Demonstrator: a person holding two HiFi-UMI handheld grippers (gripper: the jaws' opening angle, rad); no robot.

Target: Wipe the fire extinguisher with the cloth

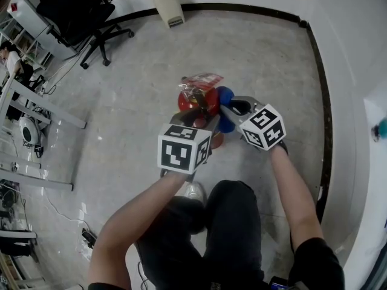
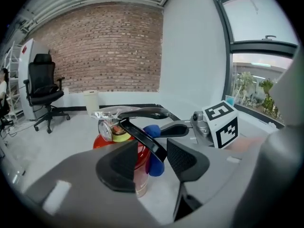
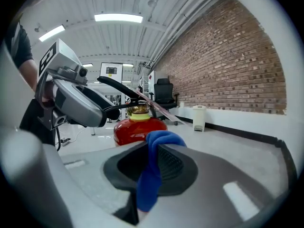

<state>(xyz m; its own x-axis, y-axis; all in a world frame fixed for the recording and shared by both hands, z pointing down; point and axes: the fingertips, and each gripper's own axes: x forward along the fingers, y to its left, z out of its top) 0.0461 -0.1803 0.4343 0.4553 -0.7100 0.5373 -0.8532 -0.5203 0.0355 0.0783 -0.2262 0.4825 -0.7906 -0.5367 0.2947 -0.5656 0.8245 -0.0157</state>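
Most of the fire extinguisher [image 1: 188,101] is hidden under the two grippers in the head view, and only its red top is seen. Its lower part is cut off in both gripper views. It is stood on the grey floor [image 1: 139,89], near the middle and well away from the walls. A brick wall [image 2: 104,46] and a white wall with a window [image 2: 261,56] are seen around the room. A black chair [image 1: 81,14] and a white bin [image 1: 167,3] are seen by the far edge of the floor. The left gripper [image 2: 153,162] is held wide apart, and the extinguisher's black handle [image 2: 141,137] is seen between its jaws, not squeezed. The blue cloth [image 3: 163,138] is clamped in the right gripper [image 3: 149,165], just beside the red tank.
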